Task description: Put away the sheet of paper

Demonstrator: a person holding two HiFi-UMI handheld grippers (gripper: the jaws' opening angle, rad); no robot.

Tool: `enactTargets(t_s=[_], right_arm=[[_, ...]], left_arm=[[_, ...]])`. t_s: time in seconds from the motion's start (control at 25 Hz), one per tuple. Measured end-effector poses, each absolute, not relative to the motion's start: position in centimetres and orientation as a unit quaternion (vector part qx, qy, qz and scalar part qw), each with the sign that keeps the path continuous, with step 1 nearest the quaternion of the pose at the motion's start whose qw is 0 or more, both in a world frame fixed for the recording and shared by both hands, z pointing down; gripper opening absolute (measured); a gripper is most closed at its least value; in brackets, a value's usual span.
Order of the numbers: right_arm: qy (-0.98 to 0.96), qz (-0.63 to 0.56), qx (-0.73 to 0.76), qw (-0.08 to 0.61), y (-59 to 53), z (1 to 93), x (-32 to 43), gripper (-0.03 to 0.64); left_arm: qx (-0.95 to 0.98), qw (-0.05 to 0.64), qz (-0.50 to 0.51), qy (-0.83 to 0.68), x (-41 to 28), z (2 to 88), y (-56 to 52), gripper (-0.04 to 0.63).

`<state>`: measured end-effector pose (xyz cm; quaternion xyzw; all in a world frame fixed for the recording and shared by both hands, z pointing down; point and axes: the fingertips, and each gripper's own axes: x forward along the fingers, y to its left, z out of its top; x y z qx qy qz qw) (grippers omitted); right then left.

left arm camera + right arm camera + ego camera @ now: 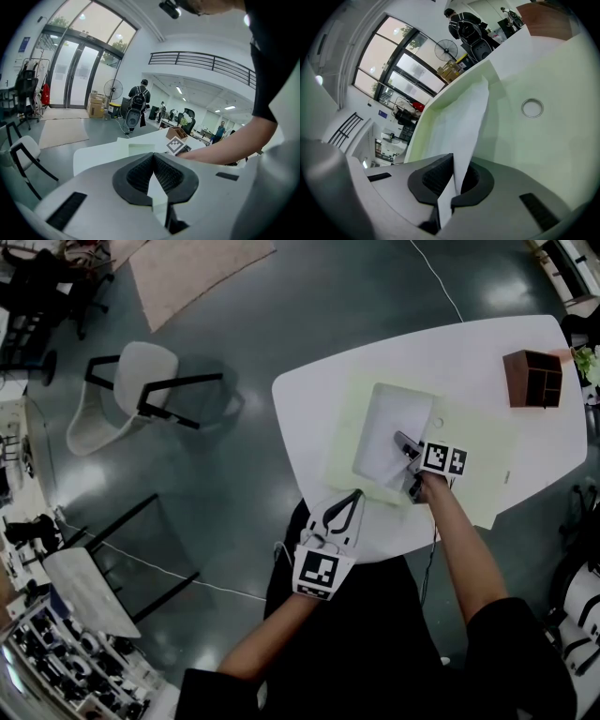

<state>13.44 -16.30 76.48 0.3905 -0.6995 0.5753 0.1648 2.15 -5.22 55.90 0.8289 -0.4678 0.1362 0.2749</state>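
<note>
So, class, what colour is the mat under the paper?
Pale green mat, clearest in the right gripper view.

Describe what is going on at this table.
A person's right gripper is shut on the edge of a white sheet of paper over a pale green mat on the white table. The left gripper, shut and empty, hovers at the table's near edge. The paper is not yet put away.

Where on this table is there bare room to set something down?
Free: the green mat between the sheet of paper and the wooden organizer, apart from a small ring; also the white table's far-left corner beyond the mat. Crowded: the near edge, where the right gripper pinches the paper beside the left gripper.
</note>
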Motion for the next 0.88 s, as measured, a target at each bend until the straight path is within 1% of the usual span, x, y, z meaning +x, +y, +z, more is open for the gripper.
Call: enactTargets(t_s=[0.28, 0.56, 0.88], right_arm=[[-0.694, 0.588, 0.390, 0.145, -16.6, 76.3, 12.0, -0.002], [-0.701, 0.575, 0.392, 0.155, -16.5, 76.7, 11.2, -0.002], [-0.704, 0.558, 0.409, 0.160, -16.5, 76.9, 12.0, 0.000]], left_arm=[[0.825, 0.274, 0.136, -0.475, 1.1, 55.8, -4.7, 0.003], [0.821, 0.274, 0.136, -0.482, 0.1, 55.8, -3.7, 0.003], [0.819, 0.273, 0.129, -0.488, -0.4, 55.6, -3.2, 0.003]])
